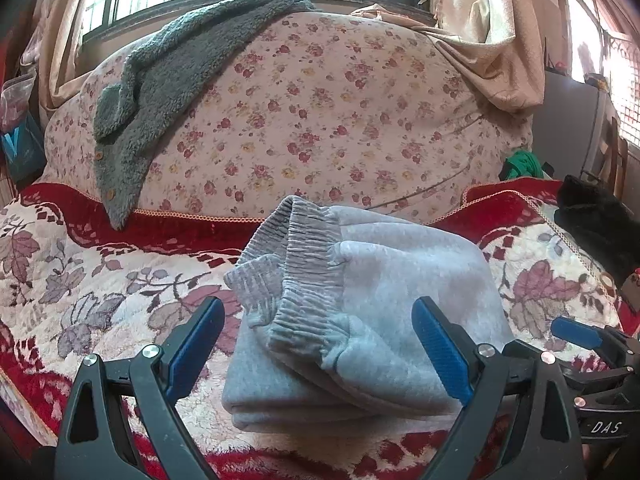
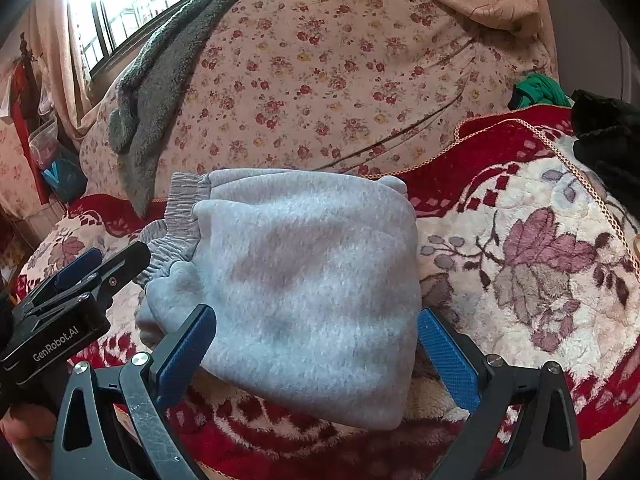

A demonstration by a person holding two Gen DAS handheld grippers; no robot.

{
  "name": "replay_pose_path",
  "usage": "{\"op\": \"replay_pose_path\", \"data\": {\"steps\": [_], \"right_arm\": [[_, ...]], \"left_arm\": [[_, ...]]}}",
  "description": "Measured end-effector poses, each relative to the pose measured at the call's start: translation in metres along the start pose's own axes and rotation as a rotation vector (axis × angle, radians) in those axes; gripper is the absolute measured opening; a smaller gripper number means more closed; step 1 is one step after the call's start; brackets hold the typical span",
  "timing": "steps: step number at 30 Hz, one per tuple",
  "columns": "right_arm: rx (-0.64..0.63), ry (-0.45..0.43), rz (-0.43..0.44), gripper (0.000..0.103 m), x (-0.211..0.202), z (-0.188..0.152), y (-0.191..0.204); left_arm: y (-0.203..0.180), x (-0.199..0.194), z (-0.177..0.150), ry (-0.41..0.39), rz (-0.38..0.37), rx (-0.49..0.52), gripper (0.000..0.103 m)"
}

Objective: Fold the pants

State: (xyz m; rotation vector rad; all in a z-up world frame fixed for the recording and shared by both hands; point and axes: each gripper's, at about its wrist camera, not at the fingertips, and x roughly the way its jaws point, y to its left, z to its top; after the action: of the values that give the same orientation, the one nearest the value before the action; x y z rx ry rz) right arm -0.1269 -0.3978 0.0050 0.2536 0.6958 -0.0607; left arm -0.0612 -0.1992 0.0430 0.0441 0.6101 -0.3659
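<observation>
The light grey pants [image 1: 360,320] lie folded into a compact bundle on the red and white floral blanket [image 1: 100,280], with the ribbed waistband and a cuff [image 1: 296,256] on top at the left. My left gripper [image 1: 320,344] is open, its blue pads on either side of the bundle's near left part. My right gripper [image 2: 316,348] is open around the bundle's [image 2: 304,280] near right edge. Neither holds cloth. The right gripper also shows at the right edge of the left wrist view [image 1: 576,332].
A big floral-covered bolster [image 1: 320,120] rises behind the pants, with a grey-green fleece garment [image 1: 168,80] draped on it. A black cloth [image 1: 600,220] and a green cloth [image 1: 520,164] lie at the right. Windows and curtains are behind.
</observation>
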Motion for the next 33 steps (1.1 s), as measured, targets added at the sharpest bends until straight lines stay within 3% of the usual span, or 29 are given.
{"op": "replay_pose_path", "data": {"steps": [33], "right_arm": [[0.019, 0.019, 0.0, 0.103, 0.005, 0.001, -0.007]], "left_arm": [[-0.015, 0.003, 0.0, -0.002, -0.004, 0.05, 0.094]]}}
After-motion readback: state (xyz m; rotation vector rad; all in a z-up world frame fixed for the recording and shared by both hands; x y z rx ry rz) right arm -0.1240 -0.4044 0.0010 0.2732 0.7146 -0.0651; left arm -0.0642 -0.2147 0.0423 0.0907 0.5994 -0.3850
